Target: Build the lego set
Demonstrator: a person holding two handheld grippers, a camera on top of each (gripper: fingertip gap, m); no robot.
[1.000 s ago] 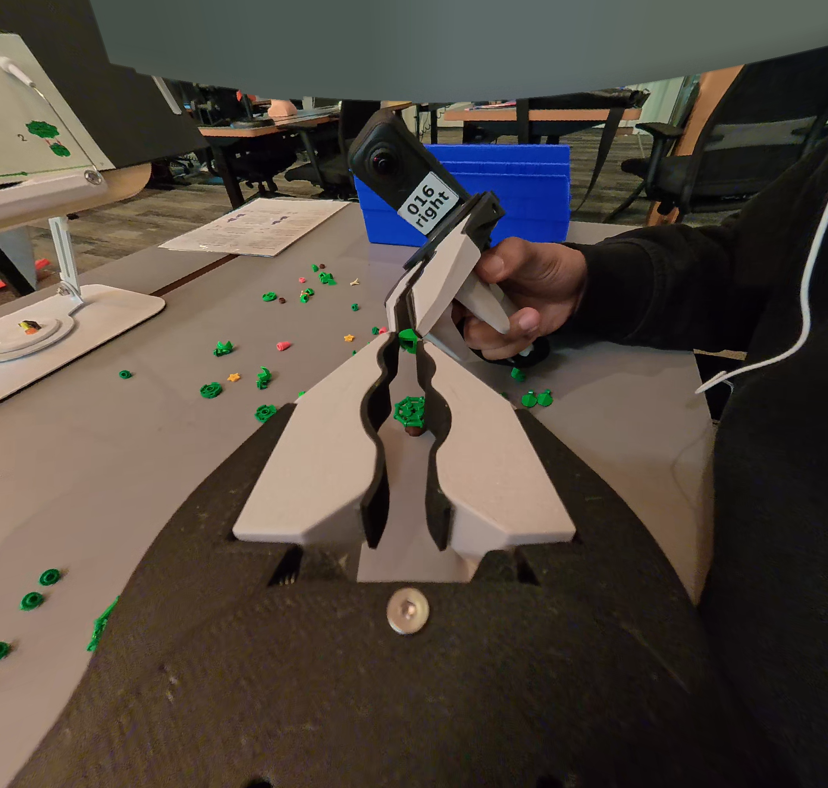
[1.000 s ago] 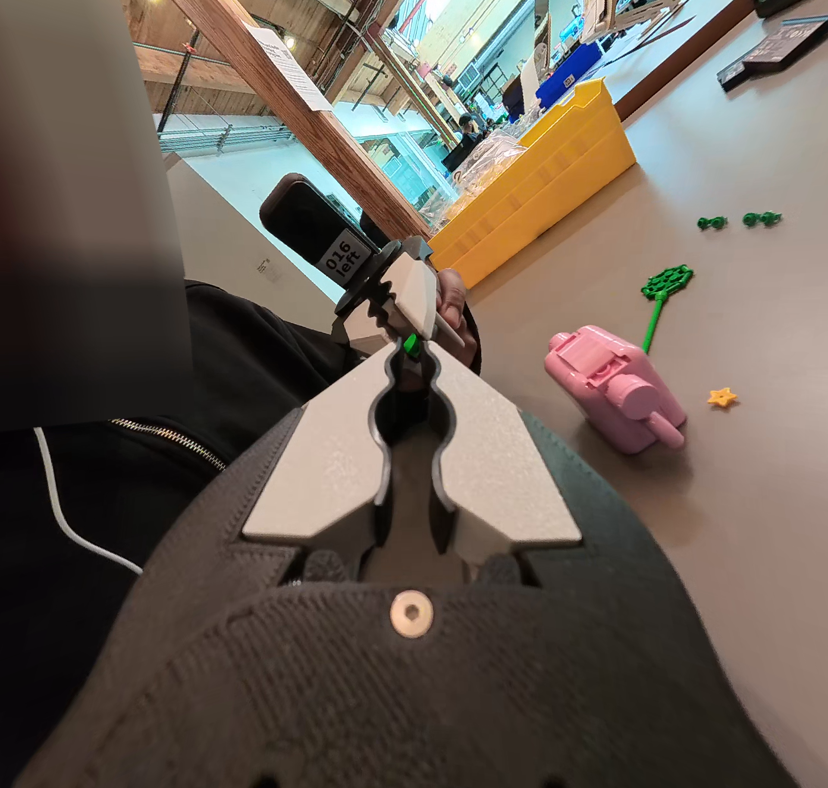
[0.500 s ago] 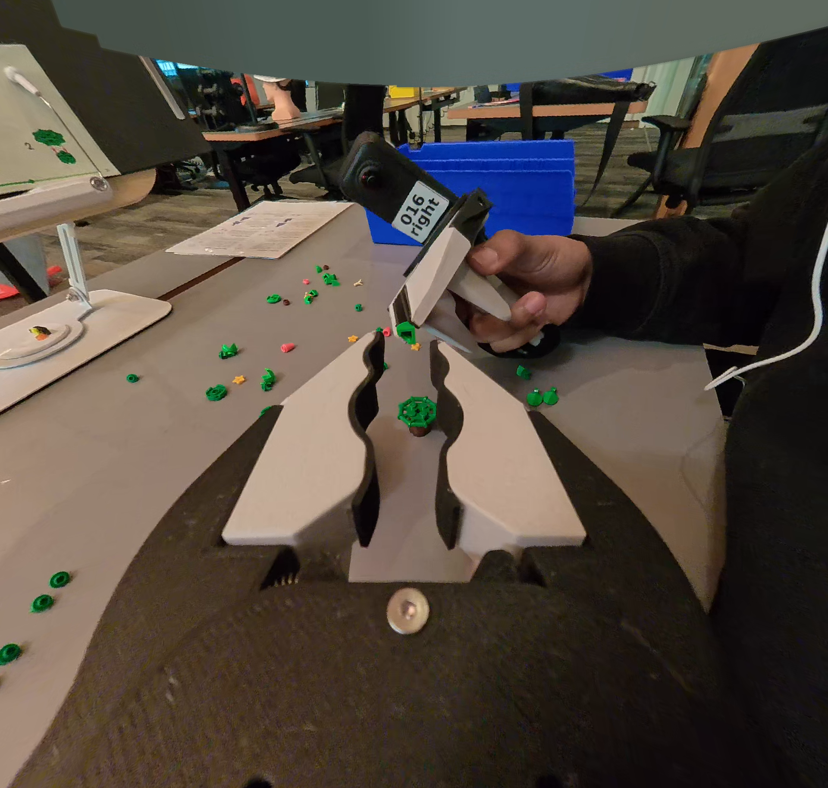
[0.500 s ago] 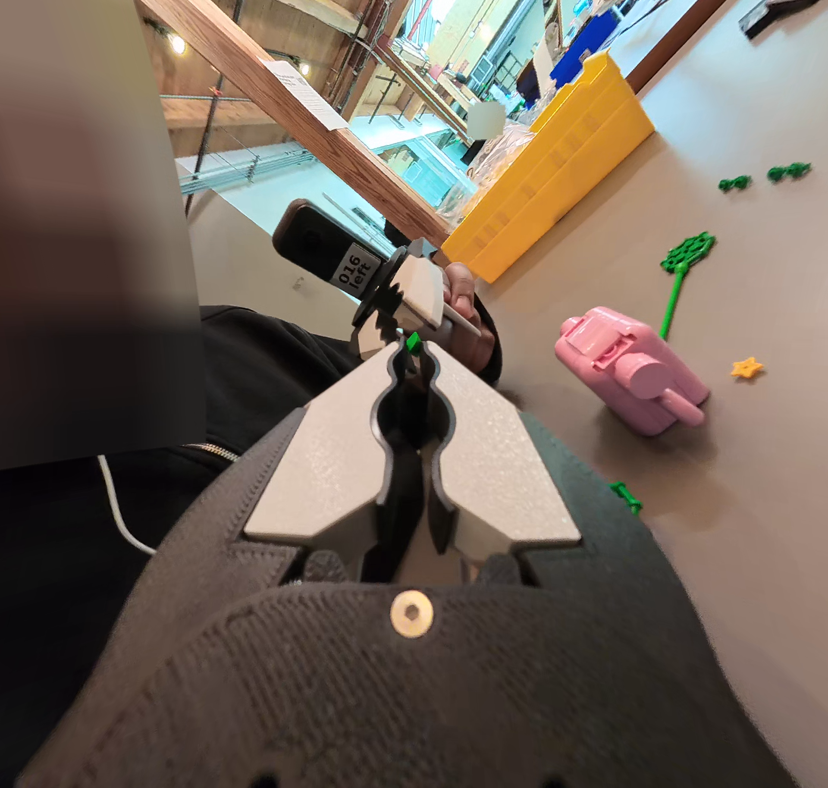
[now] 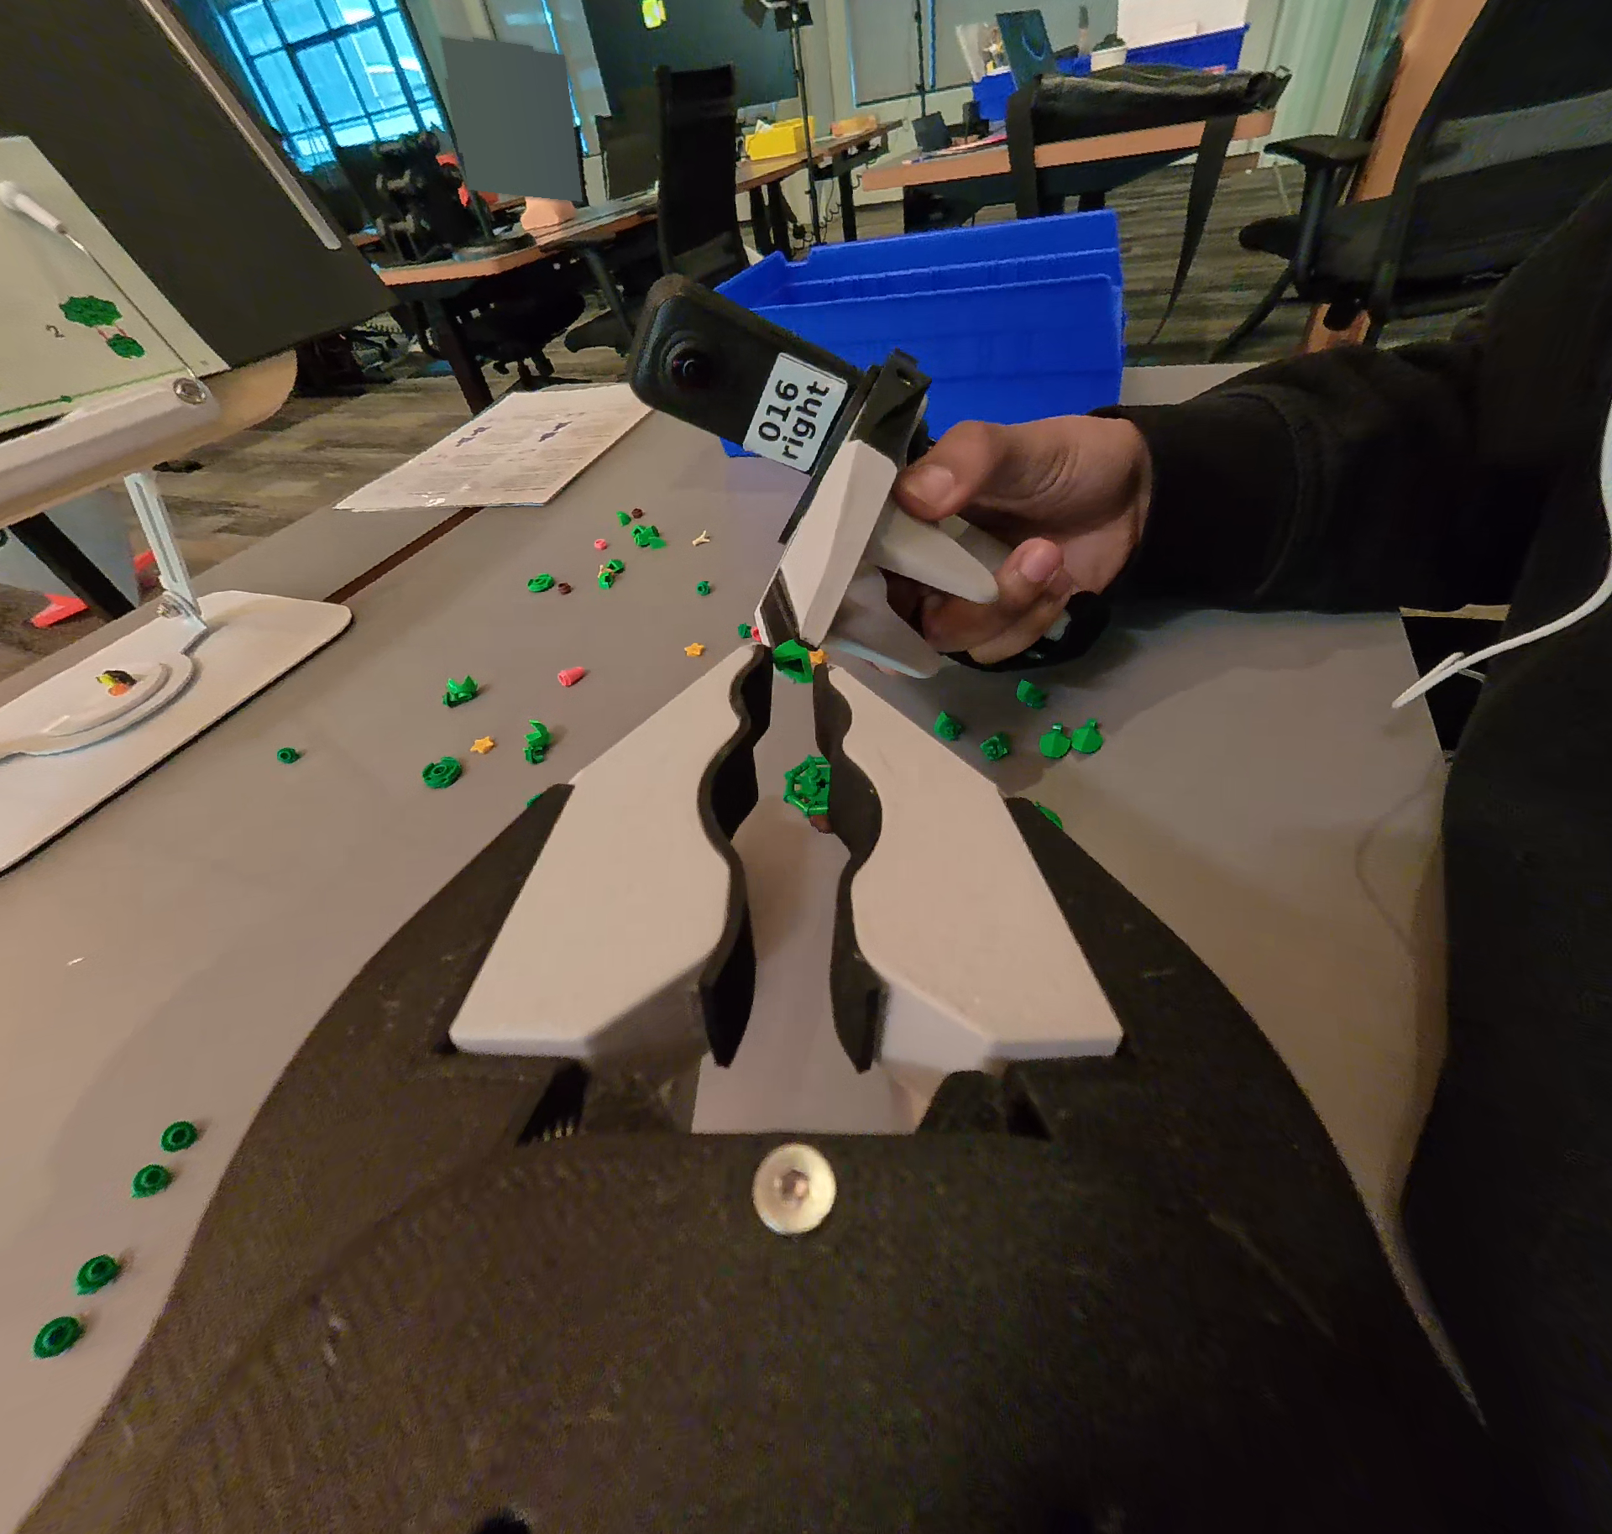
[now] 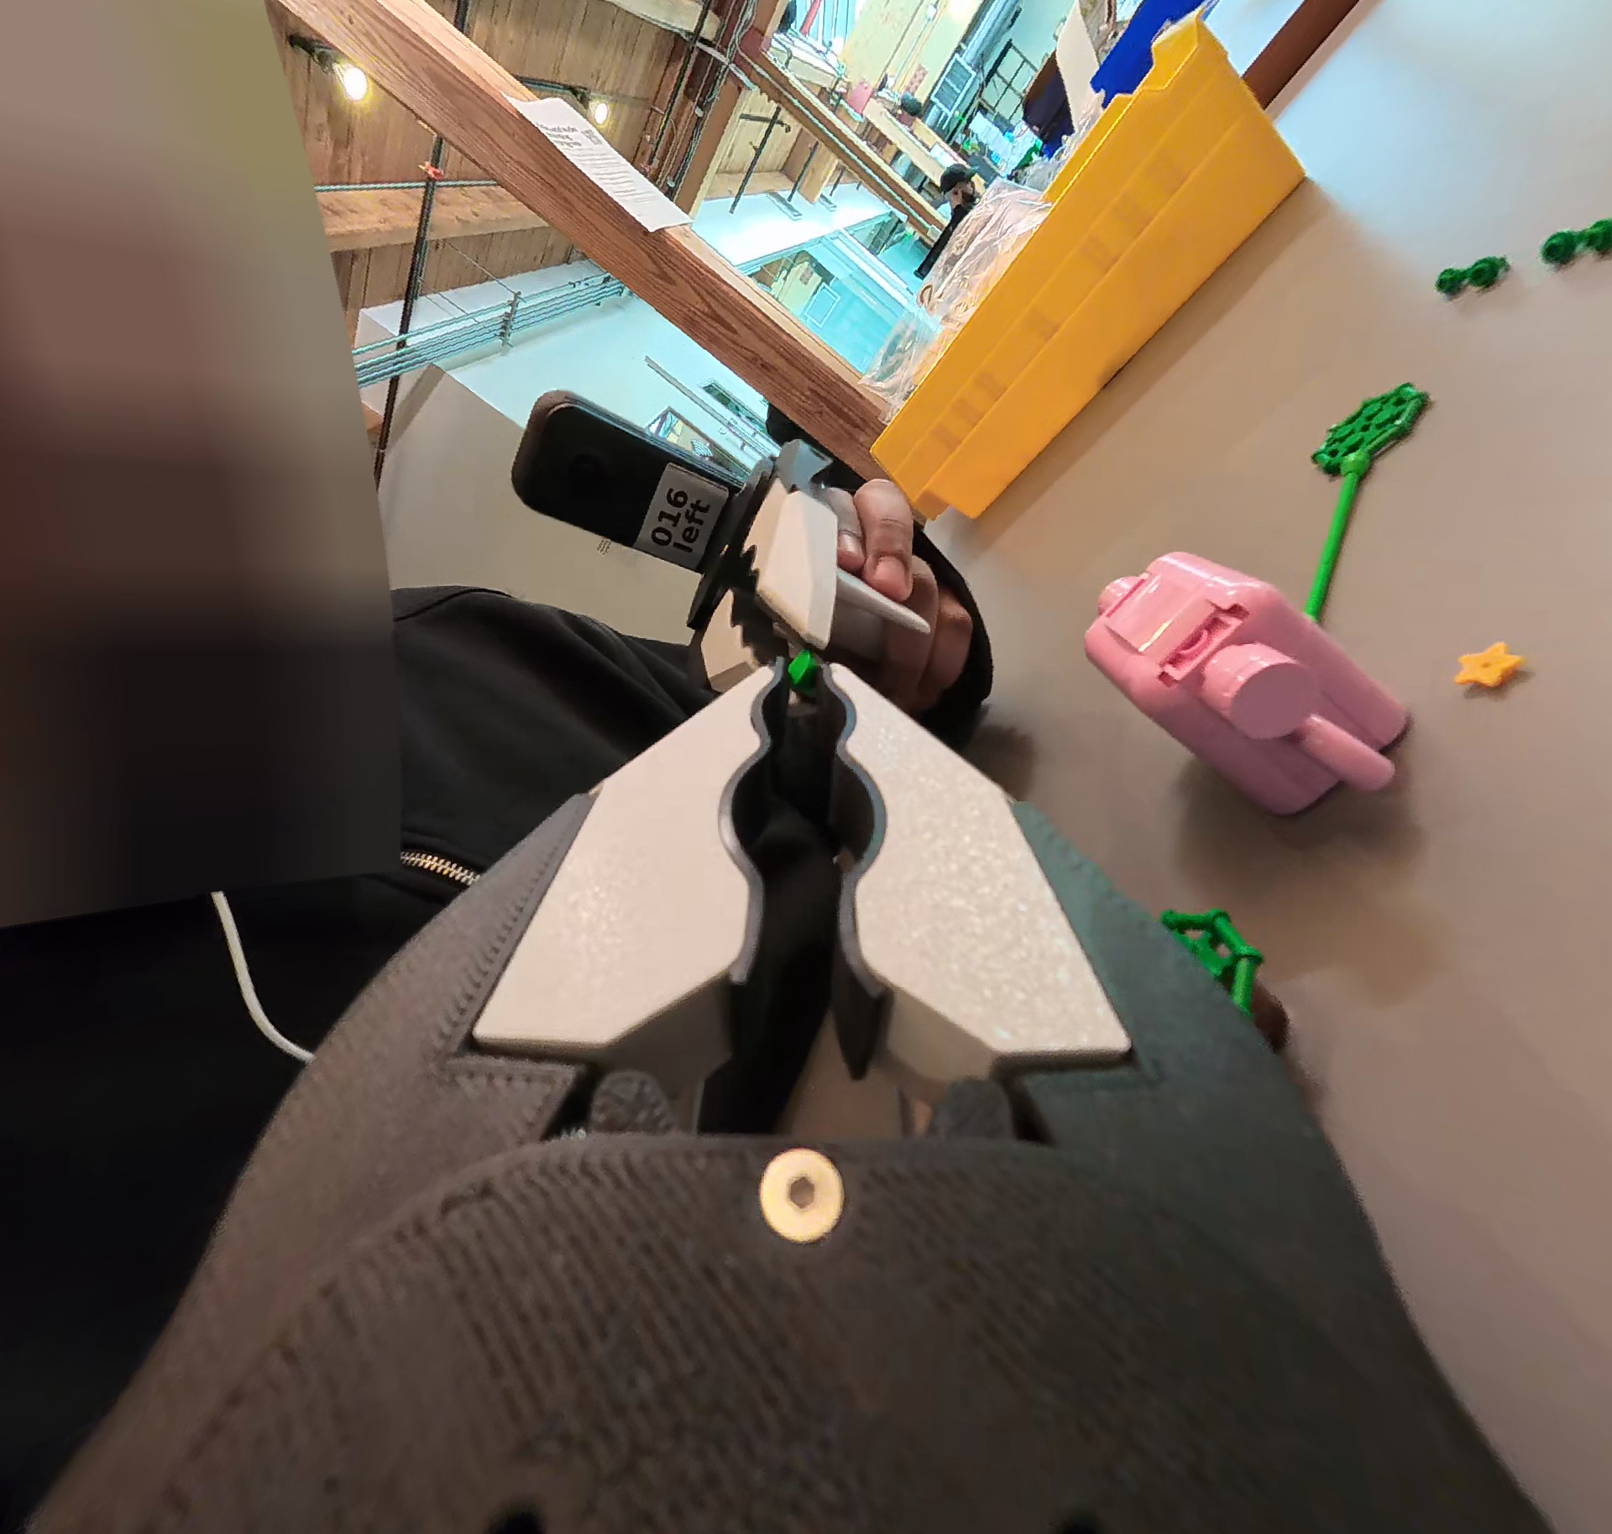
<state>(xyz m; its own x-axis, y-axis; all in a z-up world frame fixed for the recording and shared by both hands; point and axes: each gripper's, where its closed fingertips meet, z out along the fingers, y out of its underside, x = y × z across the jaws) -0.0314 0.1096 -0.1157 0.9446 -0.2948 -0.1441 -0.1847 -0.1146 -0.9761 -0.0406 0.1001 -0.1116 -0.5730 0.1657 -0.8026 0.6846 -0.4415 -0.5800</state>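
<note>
A small green lego piece (image 5: 794, 662) is held in the air between the tips of both grippers. My right gripper (image 6: 802, 676) is shut on this small green piece (image 6: 801, 670). It comes in from the upper right in the left wrist view (image 5: 785, 633), held by a hand. My left gripper (image 5: 792, 670) has its fingers narrowed onto the same piece from the opposite side. It shows in the right wrist view (image 6: 768, 628) just beyond my right fingertips. A round green web-like piece (image 5: 807, 784) on a brown stud stands on the table below.
Loose green pieces (image 5: 532, 742), yellow stars and pink bits lie on the grey table (image 5: 262, 881). An instruction stand (image 5: 87, 341), a paper sheet (image 5: 506, 445) and a blue bin (image 5: 942, 314) are at the back. A pink watering can (image 6: 1239, 690), green leaf stem (image 6: 1361, 463) and yellow bin (image 6: 1090, 271) show in the right wrist view. Less than 4 cm separates the two grippers' tips.
Half a second ago my left fingers stood wide apart. They have now narrowed again around the green piece. The right gripper kept hold of it and stayed tip to tip.
</note>
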